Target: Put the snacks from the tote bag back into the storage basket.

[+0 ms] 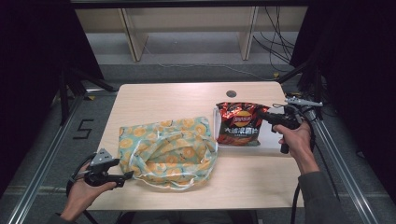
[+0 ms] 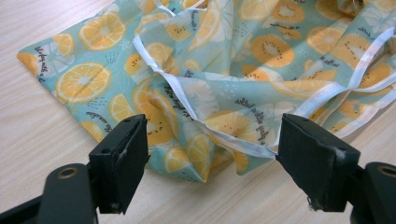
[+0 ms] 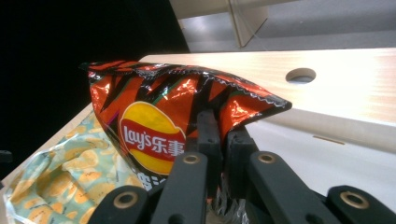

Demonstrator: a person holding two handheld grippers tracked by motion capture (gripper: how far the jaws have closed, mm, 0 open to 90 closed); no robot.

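The right gripper (image 3: 218, 135) pinches the edge of the red Lay's chip bag (image 1: 238, 123), which sits on a white tray (image 1: 268, 137) at the table's right side. The left gripper (image 2: 212, 154) is wide open, with nothing in it, beside the orange-print cloth bag (image 1: 166, 149). With just 1 thin edge held, the chip bag could slip out or tear.

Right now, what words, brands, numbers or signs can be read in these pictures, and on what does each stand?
"Lay's 乐事": yellow and red logo on the red chip bag, whose edge the right gripper is clamped on.
"5": dark mark on the floor, left of the table.
Small black script on the orange-slice fabric bag: too small to read.
Chinese line under the chip bag's logo: blurred.
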